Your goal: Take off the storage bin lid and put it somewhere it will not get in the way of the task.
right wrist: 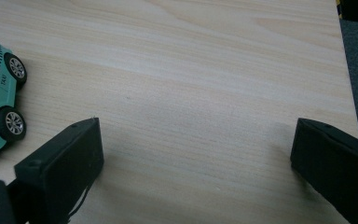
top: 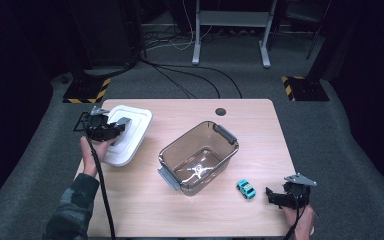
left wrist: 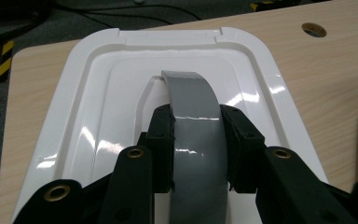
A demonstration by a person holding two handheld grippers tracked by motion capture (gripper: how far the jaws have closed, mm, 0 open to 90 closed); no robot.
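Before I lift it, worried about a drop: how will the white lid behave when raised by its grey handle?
The lid looks like stiff plastic, probably light. It may tilt, since the left hand-held gripper clamps only the handle. Its glossy surface suggests possible slipping.

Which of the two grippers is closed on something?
The left gripper, clamped on the grey handle of the white lid; the right gripper stands open over bare table.

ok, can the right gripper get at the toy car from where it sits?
Probably yes. The right gripper has its jaws wide open with nothing between them, and the toy car sits just beside it on bare table, clear of the clear bin.
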